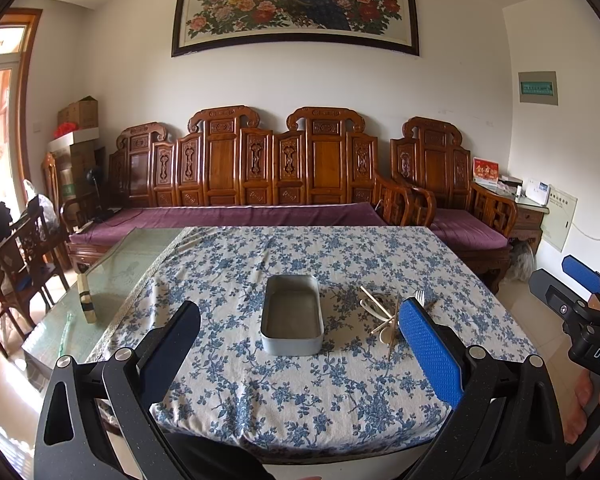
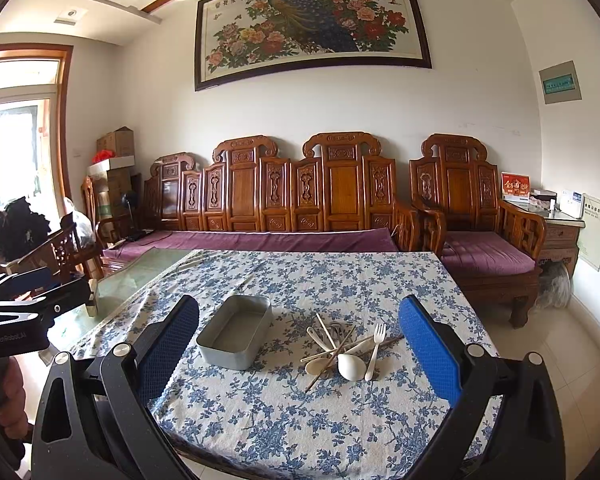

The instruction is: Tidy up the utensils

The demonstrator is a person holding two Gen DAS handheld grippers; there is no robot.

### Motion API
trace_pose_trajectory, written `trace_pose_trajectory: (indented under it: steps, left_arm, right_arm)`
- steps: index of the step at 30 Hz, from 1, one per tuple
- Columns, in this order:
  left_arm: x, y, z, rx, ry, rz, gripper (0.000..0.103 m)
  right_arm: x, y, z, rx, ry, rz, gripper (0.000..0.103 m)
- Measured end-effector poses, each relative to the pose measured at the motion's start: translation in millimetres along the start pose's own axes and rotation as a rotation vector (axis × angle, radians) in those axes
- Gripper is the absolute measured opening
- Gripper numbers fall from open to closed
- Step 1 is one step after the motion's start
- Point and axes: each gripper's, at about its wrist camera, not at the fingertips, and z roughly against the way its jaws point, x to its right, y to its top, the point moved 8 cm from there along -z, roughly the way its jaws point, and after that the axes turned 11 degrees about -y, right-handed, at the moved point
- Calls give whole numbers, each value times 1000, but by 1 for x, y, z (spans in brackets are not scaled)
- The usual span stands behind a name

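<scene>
Beyond my left claw (image 1: 299,346), spread wide and empty, sits the tin (image 1: 292,320), utensils (image 1: 382,316) just right of it. Right view: my right claw (image 2: 299,340) gapes empty; utensils (image 2: 346,350) lie heaped right of the tin (image 2: 235,337).

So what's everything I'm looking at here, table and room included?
metal tin: one, grey, empty, on the table left of the utensils
utensil pile: one heap, cream spoons, a fork, chopsticks, exact count unclear, on the cloth right of the tin
tablecloth: one, white with blue flowers, covers most of the table
glass tabletop: bare green strip left of the cloth
wooden bench: one, carved, purple cushion, against the wall
armchair: one, carved, right of the bench
peacock picture: one, framed, above the bench
cardboard boxes: several, brown, far left corner
left gripper: open, holds nothing
right gripper: open, holds nothing
</scene>
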Motion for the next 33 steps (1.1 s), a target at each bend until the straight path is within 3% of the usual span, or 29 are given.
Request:
trace_pose_trajectory:
  steps: [33]
  left_arm:
    - [2, -2, -1, -4, -1, -6, 97]
  right_arm:
    - [1, 2, 2, 1, 1, -1, 100]
